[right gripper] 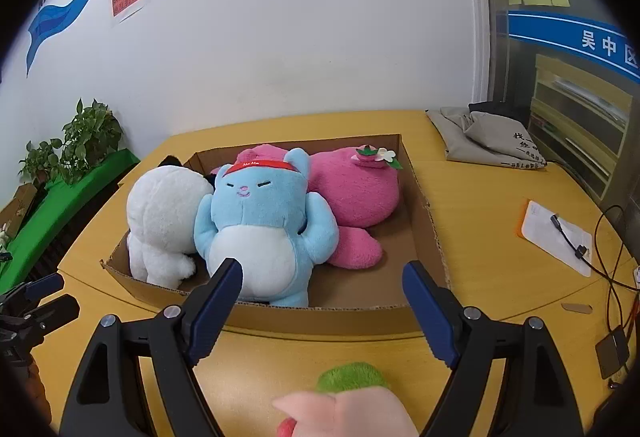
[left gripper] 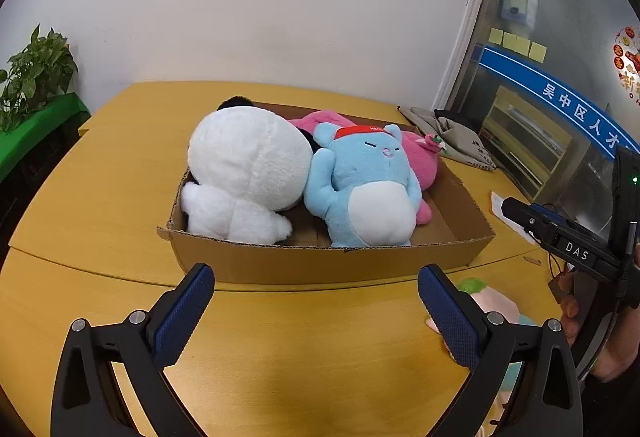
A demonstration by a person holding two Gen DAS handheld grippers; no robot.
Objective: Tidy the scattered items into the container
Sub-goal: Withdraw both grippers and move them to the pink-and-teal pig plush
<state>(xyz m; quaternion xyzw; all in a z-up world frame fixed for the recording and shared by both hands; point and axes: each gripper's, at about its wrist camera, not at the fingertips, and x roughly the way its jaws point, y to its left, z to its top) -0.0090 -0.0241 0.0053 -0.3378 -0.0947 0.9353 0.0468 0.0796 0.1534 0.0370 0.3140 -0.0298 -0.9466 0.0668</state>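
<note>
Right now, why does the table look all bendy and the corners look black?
In both wrist views a fisheye lens curves the yellow table edges and leaves dark corners; in the left wrist view the cardboard box looks sharp under soft, even light; in the right wrist view the peach plush near the lens is cut off by the frame's bottom edge.

Peach plush (right gripper: 344,407) cut off below

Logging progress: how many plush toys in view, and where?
4. In the cardboard box: white plush at left, blue plush in the middle, pink plush at right. The peach plush lies on the table before the box. More may be hidden underneath.
</note>
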